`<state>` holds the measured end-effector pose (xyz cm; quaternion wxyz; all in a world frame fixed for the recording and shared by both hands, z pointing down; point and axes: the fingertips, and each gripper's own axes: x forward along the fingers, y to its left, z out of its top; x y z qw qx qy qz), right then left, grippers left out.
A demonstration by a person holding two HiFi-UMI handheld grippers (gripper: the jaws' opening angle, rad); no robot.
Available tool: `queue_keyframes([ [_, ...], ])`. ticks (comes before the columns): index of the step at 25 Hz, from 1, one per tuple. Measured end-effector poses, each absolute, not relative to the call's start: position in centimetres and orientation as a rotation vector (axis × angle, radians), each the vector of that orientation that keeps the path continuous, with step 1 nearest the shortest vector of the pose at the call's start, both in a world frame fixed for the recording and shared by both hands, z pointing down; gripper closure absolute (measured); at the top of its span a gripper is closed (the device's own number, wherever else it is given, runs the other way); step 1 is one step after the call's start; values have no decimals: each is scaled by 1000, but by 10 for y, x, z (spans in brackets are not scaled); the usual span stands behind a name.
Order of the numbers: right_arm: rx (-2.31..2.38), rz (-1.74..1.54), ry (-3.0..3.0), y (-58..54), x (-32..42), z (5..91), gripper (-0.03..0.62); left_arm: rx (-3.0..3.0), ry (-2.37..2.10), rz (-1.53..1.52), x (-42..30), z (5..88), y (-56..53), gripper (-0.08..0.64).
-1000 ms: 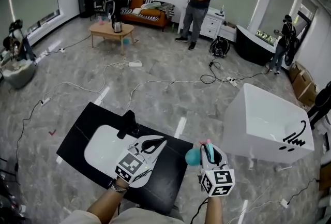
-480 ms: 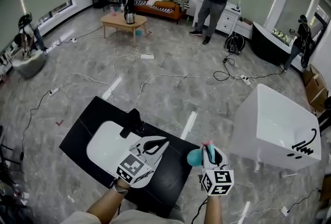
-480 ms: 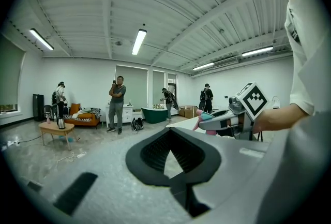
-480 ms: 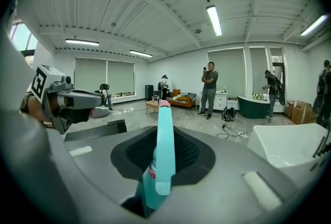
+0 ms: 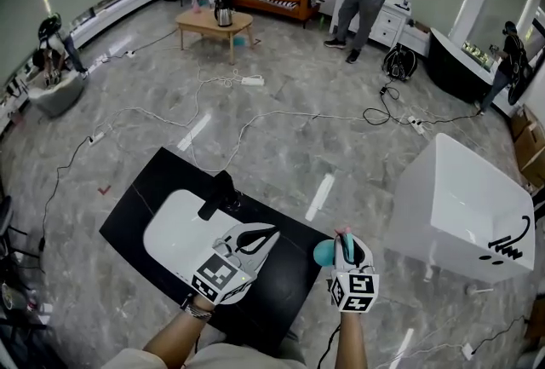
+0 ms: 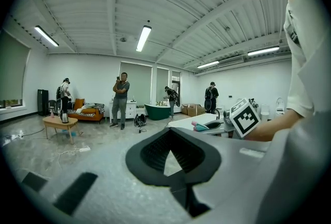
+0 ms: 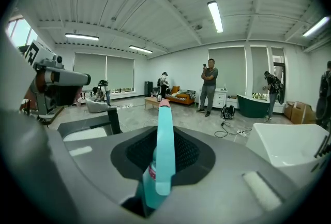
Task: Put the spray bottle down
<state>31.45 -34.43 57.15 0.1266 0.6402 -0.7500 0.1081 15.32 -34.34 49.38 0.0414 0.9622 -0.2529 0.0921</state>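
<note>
- The right gripper clenches the teal spray bottle at the black bench's near right edge.
- The left gripper is closed and empty, right of the white sink.

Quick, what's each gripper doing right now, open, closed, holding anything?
The left gripper is closed and empty.
The right gripper is closed on the spray bottle.
</note>
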Motion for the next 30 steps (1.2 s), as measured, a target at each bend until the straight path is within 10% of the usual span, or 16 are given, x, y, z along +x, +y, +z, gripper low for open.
queue_keyframes([
  [30,1711,304,-2137,-374,296,664,512,2819,-939,335,125,526,-344,558],
])
